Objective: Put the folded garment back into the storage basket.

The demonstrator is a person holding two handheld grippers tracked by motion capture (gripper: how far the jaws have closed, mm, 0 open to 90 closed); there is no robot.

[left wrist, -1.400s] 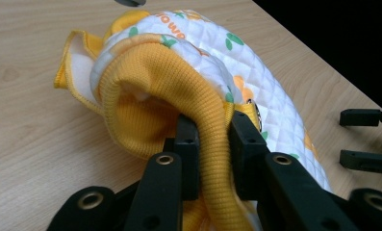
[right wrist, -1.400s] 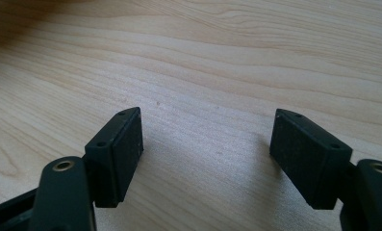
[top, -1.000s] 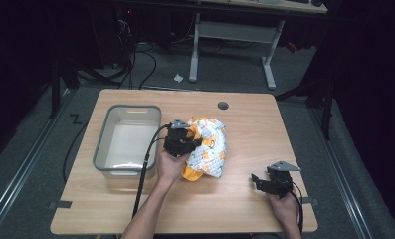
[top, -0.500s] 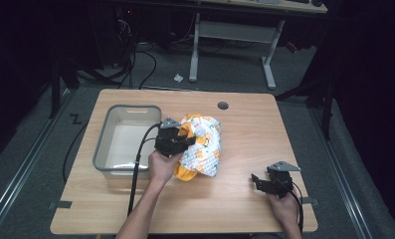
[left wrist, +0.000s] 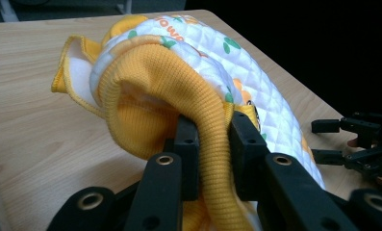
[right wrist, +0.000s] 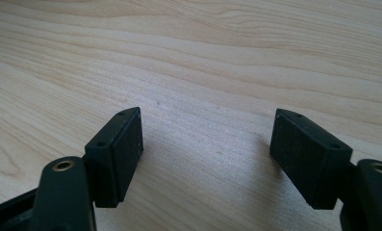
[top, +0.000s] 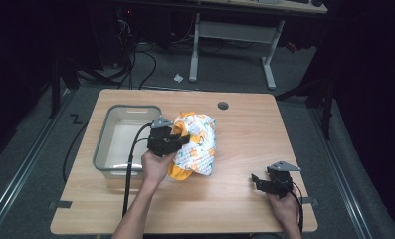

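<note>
Left gripper (top: 177,141) clamped on the ribbed orange cuff (left wrist: 212,144) of a quilted white-and-orange garment (top: 197,144), jaws pinching a fold of that knit band tight between the pads. Garment bunched in a heap on the wooden table (top: 245,129), near the middle, just beside the clear plastic bin (top: 105,144) on its left, one edge close to the bin's right wall. Seen from the left gripper view, cuff arched up over the jaws, quilted part with green and orange print lying behind it, white lining and orange trim folded out toward the far side. Right gripper (top: 264,183) well apart, near the table's front right corner, jaws spread wide with nothing but bare wood grain between them in the right gripper view (right wrist: 208,159). Small round grommet hole (top: 223,105) toward the table's far edge.
</note>
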